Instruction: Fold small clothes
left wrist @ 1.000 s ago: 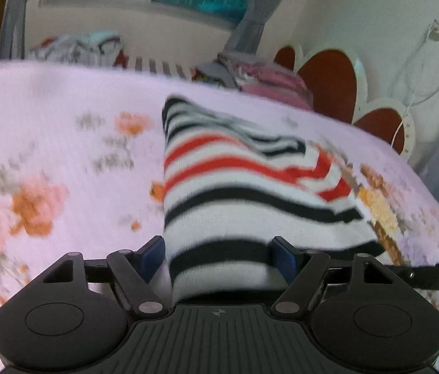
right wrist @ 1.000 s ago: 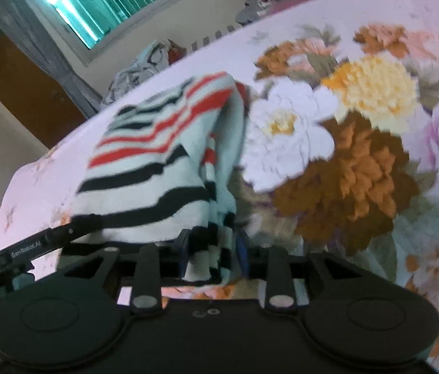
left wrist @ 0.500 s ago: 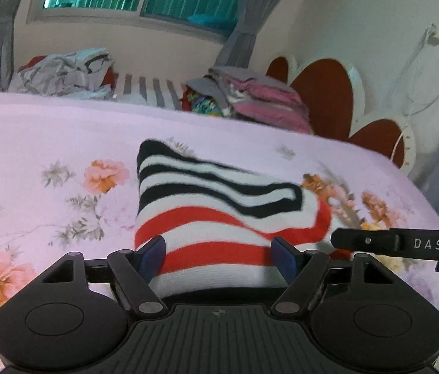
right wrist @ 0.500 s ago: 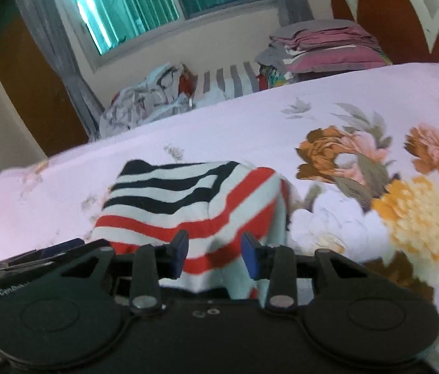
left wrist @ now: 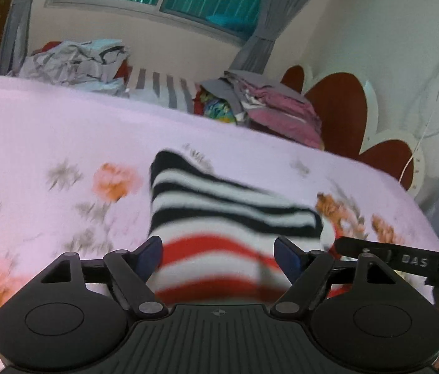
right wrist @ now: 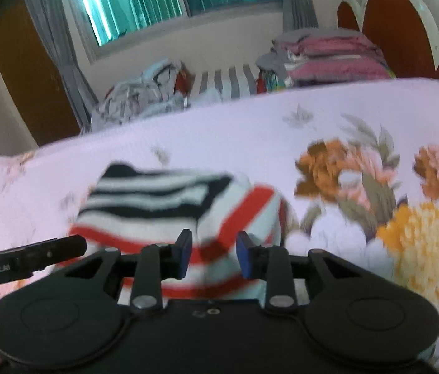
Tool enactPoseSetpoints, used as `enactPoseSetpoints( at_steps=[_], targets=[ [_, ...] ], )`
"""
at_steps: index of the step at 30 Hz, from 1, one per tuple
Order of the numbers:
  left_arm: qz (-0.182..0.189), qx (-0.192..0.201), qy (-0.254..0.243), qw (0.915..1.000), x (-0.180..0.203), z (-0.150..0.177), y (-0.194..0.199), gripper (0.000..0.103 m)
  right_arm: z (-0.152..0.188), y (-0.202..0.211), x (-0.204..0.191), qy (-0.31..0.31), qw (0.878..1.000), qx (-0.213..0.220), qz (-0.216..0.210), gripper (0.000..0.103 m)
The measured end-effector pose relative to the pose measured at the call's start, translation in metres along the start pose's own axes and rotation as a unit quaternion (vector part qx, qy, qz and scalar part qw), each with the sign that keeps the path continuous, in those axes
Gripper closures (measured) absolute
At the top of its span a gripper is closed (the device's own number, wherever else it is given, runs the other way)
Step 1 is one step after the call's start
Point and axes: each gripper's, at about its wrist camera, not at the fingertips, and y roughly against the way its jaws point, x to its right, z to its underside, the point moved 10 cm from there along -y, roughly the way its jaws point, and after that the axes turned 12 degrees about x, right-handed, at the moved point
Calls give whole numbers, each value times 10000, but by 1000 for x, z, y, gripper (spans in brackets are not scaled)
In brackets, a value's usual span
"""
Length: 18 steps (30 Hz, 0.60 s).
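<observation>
The left gripper [left wrist: 219, 254] points forward and downward, its jaws set wide with striped cloth filling the gap between them. The right gripper [right wrist: 213, 255] tilts down too, jaws narrower and just closing further, cloth between them. Both sit side by side, close together.

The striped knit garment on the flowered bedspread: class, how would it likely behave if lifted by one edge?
The striped knit garment would probably flop and sag, since it already lies in soft, rumpled folds. It likely unfolds when lifted. Being small and soft, it seems light, and unlikely to slide on the bedspread.
</observation>
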Motion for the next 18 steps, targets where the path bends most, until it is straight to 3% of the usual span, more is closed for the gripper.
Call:
enactPoseSetpoints(
  at_steps=[5,10,13,18],
  targets=[
    [-131,-128,92,9998,-3,-8,-36,25,-17,-32,-1,-30,10000,4,79,71],
    [-358,-380,93,9986,-16,4,-60,25,1,-62,6,272,9987,-272,345,72],
    [-410,-454,358,9975,-25,11,-64,25,9,-69,15,135,9990,-250,349,72],
    [-414,-455,270,9977,-25,11,-64,25,8,-68,12,261,9989,-231,321,70]
  ],
)
